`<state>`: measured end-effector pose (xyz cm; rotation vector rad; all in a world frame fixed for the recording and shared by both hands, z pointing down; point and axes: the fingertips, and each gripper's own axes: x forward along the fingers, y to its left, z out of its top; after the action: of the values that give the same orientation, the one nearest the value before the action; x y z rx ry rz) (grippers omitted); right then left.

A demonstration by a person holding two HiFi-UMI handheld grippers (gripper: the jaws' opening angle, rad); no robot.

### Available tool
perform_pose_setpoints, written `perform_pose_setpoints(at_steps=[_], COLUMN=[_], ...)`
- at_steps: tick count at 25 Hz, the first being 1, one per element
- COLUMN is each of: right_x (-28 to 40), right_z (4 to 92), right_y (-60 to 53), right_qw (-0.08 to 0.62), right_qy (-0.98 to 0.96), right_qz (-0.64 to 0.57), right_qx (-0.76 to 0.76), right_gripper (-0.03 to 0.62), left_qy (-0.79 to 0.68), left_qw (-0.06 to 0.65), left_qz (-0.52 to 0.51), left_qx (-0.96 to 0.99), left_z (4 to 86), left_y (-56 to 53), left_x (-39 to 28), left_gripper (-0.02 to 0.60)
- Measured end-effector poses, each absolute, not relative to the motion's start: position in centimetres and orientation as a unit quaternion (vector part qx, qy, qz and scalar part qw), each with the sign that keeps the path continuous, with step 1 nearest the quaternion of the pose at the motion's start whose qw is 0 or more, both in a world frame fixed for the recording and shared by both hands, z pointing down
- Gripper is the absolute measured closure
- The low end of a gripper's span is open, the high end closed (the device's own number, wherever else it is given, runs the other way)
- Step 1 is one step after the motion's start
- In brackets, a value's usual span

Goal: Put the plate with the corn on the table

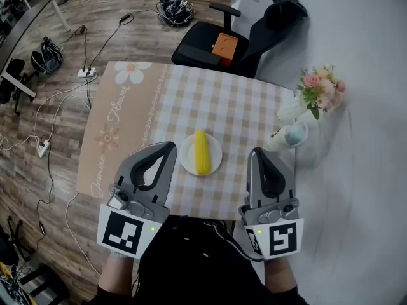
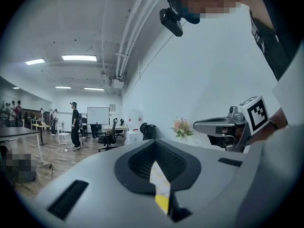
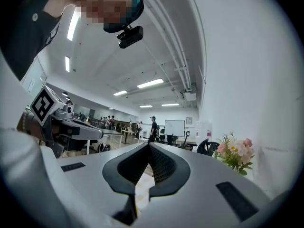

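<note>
Small round white plate [image 1: 186,162] sits on the table with the beige-and-white checked cloth [image 1: 245,107], near the middle of its front half. One yellow corn cob [image 1: 201,151] lies lengthwise on the plate.

Left grey two-jaw gripper [image 1: 169,147] hovers just left of the plate, jaws clenched together, nothing held. Right grey two-jaw gripper [image 1: 257,151] hovers to the plate's right, jaws likewise pressed together and empty. Neither touches the plate.

Pink-and-white flower bunch in a pale vase [image 1: 318,89] stands at the table's right edge. Black office chair [image 1: 213,43] stands beyond the far edge.
</note>
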<state>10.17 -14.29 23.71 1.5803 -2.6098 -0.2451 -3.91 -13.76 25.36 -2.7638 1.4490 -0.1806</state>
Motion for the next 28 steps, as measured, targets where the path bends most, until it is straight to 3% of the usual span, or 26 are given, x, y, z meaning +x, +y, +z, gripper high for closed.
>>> perform_pose_setpoints(at_steps=[28], right_x=[9.6], right_z=[23.8], right_y=[-13.5], right_qw=[0.049], right_qy=[-0.852], right_qz=[-0.074], right_qx=[0.515], right_gripper=[0.554], left_qy=[0.456], left_qw=[0.000], left_qz=[-0.062], left_qx=[-0.888], left_z=[25.7], left_y=[-12.7], left_x=[-3.5], left_gripper=[0.570])
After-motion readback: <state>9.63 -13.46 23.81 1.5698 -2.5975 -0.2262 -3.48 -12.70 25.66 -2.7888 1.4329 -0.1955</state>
